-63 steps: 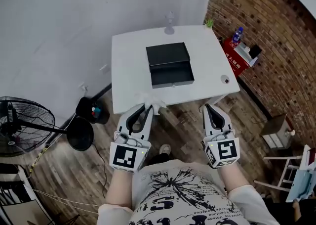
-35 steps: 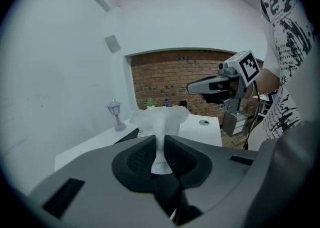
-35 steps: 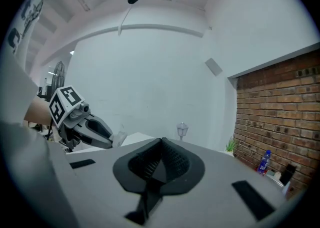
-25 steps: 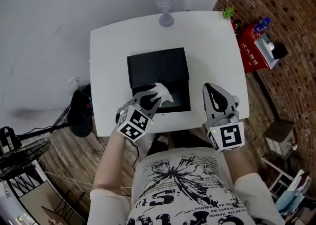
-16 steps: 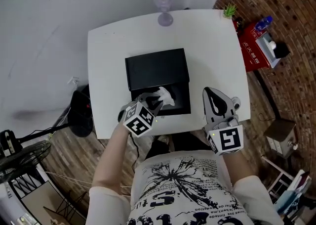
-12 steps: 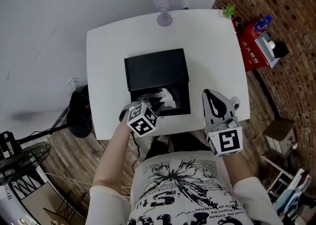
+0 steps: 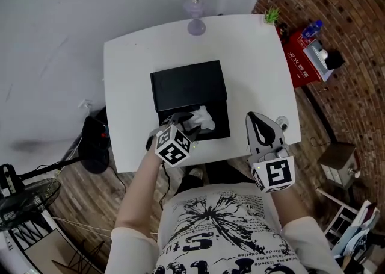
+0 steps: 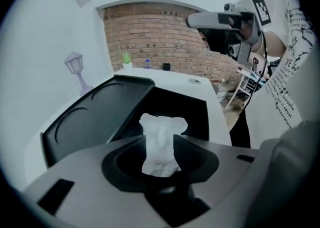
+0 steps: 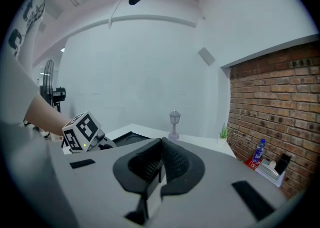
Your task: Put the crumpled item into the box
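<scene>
The crumpled white tissue (image 7: 200, 120) hangs over the open front compartment of the black box (image 7: 187, 84), at its near-left corner. My left gripper (image 7: 186, 122) reaches in from the near side. In the left gripper view the tissue (image 8: 162, 127) stands upright between the jaw tips of my left gripper (image 8: 159, 141). Those jaws are opening and no longer pinch it. The box's dark hollow (image 8: 195, 117) lies just beyond. My right gripper (image 7: 260, 123) hovers over the table's near-right part, shut and empty; its jaws (image 9: 161, 144) meet.
The white table (image 7: 129, 80) carries a small lamp figurine (image 7: 194, 17) at the far edge, a little plant (image 7: 271, 16) at the far-right corner and a small round object (image 7: 281, 123) beside my right gripper. A red crate (image 7: 298, 65) and a fan (image 7: 24, 194) stand on the floor.
My left gripper carried the tissue from the table's near edge to over the box's open compartment, and its jaws have just parted. My right gripper has stayed near the front right.
</scene>
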`<act>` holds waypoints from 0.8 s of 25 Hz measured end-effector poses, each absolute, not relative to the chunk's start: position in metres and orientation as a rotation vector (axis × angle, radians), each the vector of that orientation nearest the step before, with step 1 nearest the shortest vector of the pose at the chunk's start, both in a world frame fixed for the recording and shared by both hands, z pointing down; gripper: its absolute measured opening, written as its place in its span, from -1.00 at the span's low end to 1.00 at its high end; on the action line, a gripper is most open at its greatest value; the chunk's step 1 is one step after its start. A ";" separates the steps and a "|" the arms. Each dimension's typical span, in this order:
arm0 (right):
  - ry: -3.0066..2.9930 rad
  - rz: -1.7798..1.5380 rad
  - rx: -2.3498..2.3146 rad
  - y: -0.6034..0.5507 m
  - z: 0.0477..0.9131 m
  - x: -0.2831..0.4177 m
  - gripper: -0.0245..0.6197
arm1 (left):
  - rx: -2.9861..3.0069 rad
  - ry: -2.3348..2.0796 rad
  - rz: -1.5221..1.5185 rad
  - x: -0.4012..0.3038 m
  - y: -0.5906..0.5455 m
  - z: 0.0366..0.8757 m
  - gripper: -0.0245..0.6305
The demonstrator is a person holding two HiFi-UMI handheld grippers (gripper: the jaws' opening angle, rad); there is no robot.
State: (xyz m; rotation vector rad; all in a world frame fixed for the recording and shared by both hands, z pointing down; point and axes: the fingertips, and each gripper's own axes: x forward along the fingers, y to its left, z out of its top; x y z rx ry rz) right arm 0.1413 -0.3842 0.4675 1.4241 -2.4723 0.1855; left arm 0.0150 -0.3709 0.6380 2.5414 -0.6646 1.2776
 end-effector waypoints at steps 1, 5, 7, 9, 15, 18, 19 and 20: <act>-2.475 0.174 1.423 -0.382 0.464 0.139 -0.88 | 2.555 -0.685 1.227 0.015 -0.371 0.630 -0.36; -2.506 0.117 1.418 -0.372 0.444 0.124 -0.88 | 2.615 -0.811 0.997 0.010 -0.373 0.586 -0.37; -2.521 0.079 1.409 -0.364 0.431 0.115 -0.88 | 2.657 -0.881 0.892 0.002 -0.371 0.555 -0.44; -2.533 0.056 1.415 -0.357 0.420 0.107 -0.88 | 2.715 -0.958 0.795 -0.007 -0.371 0.522 -0.49; -2.588 0.025 1.424 -0.341 0.390 0.086 -0.88 | 2.778 -1.222 0.480 -0.046 -0.359 0.436 -0.68; -2.601 -0.017 1.416 -0.325 0.375 0.076 -0.88 | 2.721 -1.359 0.371 -0.071 -0.342 0.405 -0.80; -2.608 -0.031 1.416 -0.322 0.370 0.073 -0.88 | 2.708 -1.399 0.345 -0.079 -0.338 0.396 -0.81; -2.618 -0.042 1.414 -0.320 0.366 0.069 -0.88 | 2.700 -1.431 0.325 -0.086 -0.333 0.389 -0.83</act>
